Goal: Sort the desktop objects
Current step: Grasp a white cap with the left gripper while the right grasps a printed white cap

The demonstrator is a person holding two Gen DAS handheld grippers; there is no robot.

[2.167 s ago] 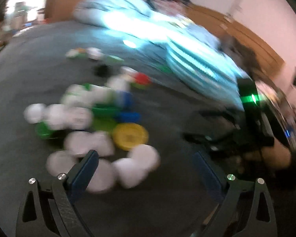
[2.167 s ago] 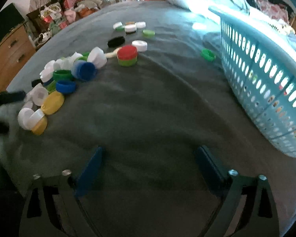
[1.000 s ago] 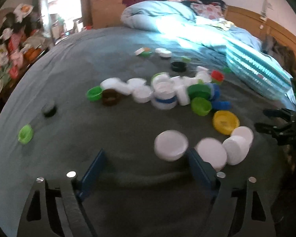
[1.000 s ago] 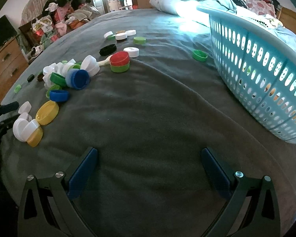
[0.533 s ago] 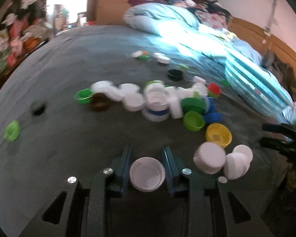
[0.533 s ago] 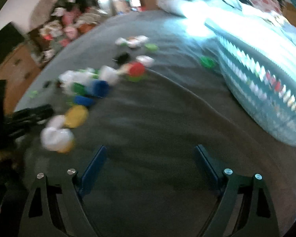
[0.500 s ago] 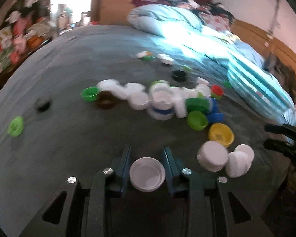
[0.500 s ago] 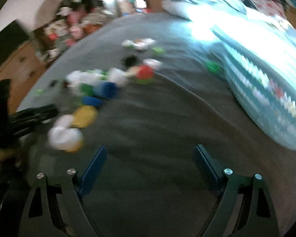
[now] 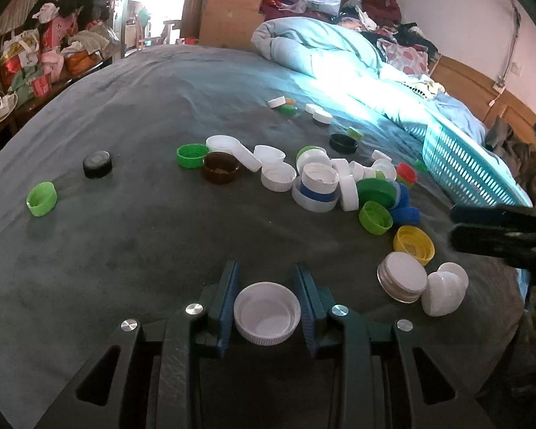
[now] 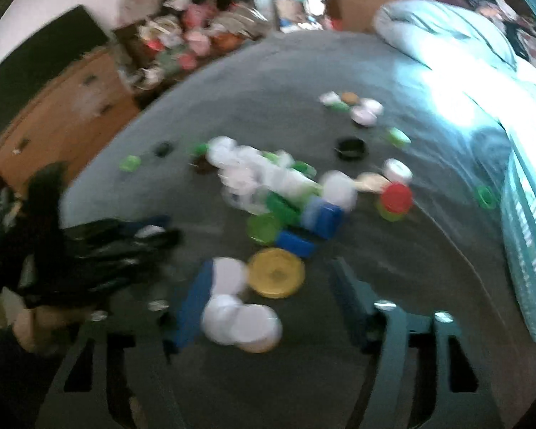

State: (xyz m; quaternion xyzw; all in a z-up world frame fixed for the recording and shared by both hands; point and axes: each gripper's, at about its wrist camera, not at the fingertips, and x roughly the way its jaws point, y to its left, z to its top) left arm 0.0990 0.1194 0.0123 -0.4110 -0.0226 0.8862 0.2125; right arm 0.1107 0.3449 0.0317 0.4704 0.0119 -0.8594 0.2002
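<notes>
Left wrist view shows my left gripper with jaws clamped on a white cap low over the grey bed, my right gripper with jaws closing, nothing gripped, so next I carry it to the far-right blue basket.

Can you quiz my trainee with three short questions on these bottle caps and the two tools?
1. True or false: the left tool grips a round white plastic cap with its open side up.
2. Which lies nearest the round yellow plastic lid? A: black cap B: lime green open cap C: brown cap
3. Fill in: the slotted plastic basket on the grey blanket is coloured ____.

Key: 1 true. 2 B. 3 light blue (turquoise).
</notes>
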